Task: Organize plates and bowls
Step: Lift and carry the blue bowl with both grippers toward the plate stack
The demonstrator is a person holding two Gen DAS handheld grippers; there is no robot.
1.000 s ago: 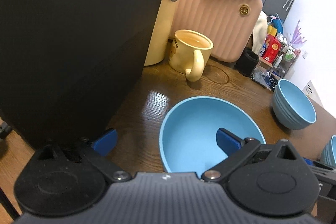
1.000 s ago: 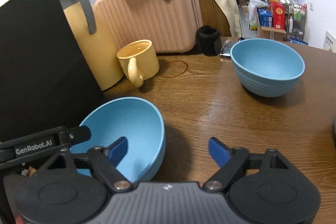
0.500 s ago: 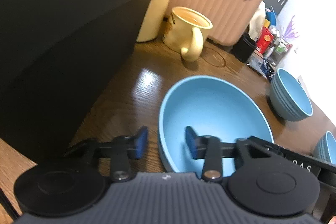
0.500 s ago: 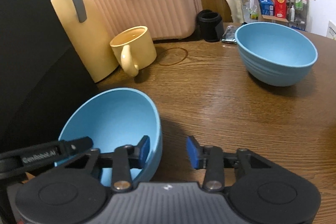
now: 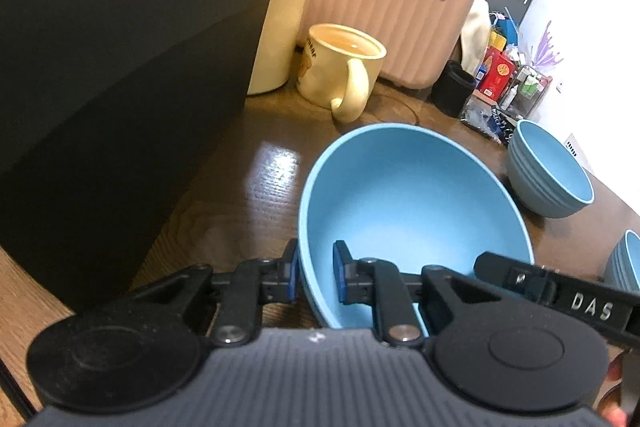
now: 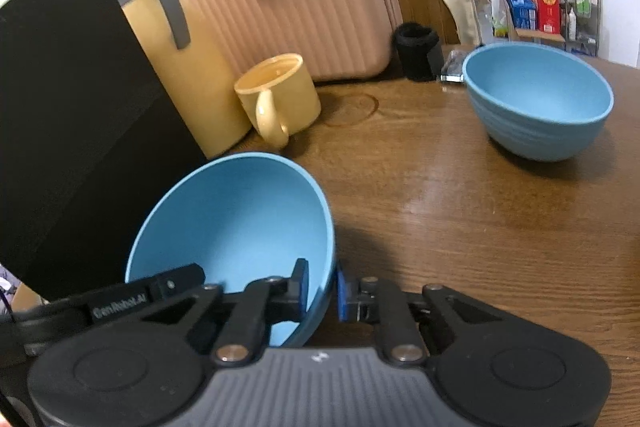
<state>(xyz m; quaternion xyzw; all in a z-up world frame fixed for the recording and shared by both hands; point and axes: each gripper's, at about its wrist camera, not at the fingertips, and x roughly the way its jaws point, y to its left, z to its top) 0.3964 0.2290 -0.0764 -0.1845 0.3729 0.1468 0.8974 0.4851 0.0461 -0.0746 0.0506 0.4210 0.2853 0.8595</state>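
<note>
A large light-blue bowl (image 5: pixel 416 203) sits low in the left wrist view; it also shows in the right wrist view (image 6: pixel 236 223). My left gripper (image 5: pixel 316 277) is shut on its near-left rim, one pad outside and one inside. My right gripper (image 6: pixel 322 289) is shut on the opposite rim in the same way. The bowl looks tilted and slightly lifted above the wooden table (image 6: pixel 460 227). A stack of similar blue bowls (image 6: pixel 538 107) stands at the right; it also shows in the left wrist view (image 5: pixel 548 171). Another blue bowl (image 5: pixel 626 263) is at the right edge.
A yellow mug (image 6: pixel 276 97) and a yellow jug (image 6: pixel 176 67) stand behind the held bowl. A pink ribbed case (image 6: pixel 296 19) with a tissue pack on top is at the back. A big black box (image 5: pixel 120 67) fills the left. A black cup (image 6: pixel 418 53) stands beside the case.
Both grippers have closed from wide open onto opposite rims of the blue bowl, and the bowl has tipped up off the table.
</note>
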